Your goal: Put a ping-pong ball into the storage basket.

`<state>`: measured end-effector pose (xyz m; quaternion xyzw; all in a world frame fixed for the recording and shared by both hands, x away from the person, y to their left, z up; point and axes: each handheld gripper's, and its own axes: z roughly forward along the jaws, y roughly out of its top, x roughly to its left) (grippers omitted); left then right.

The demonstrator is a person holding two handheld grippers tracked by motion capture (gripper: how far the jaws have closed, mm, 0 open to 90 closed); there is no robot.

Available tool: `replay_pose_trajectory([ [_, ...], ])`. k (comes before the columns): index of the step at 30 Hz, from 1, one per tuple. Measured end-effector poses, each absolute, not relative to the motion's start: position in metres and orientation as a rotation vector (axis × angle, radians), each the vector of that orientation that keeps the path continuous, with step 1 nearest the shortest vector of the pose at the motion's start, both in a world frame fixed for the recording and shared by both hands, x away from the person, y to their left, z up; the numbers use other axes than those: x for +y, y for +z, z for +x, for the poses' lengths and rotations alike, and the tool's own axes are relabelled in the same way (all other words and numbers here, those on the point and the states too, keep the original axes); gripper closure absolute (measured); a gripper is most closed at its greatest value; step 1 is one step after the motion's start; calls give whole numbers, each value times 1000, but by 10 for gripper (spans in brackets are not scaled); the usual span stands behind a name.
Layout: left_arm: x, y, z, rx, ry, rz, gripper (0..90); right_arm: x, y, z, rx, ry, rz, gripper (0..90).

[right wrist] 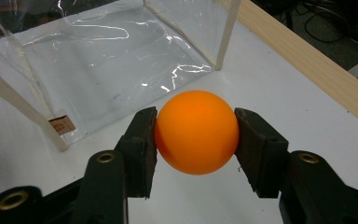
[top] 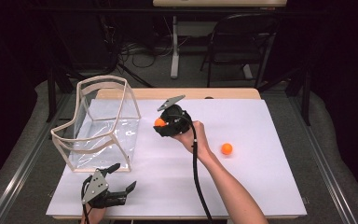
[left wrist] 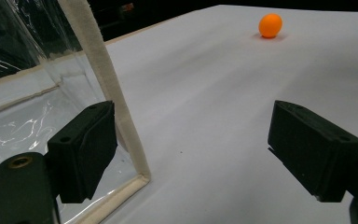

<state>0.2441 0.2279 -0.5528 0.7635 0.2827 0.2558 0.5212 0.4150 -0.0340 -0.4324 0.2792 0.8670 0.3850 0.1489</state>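
dark room, folding chair behind

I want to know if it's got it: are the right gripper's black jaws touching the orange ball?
Touching. In the right gripper view both pads of the right gripper press against the sides of the orange ball, with no gap.

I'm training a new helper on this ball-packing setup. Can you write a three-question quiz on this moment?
1. True or false: the right tongs are shut on an orange ball.
2. How many orange balls are in sight?
3. The loose ball lies: A) inside the clear bag, B) on the white table, C) between the left tongs.

Key: 1 true; 2 two; 3 B.
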Motion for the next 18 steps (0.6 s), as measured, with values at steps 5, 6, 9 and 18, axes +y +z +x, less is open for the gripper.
replay_pose_trajectory([
  [5,228,-553,244,676,613,1829,157,-31,-430,416,2498,1105,796,509],
  [6,228,-553,244,677,612,1829,157,-30,-429,417,2499,1103,798,509],
  [9,228,-553,244,677,612,1830,157,-29,-427,417,2498,1108,797,509],
  [18,228,-553,244,676,614,1830,157,-24,-420,419,2500,1114,781,509],
])
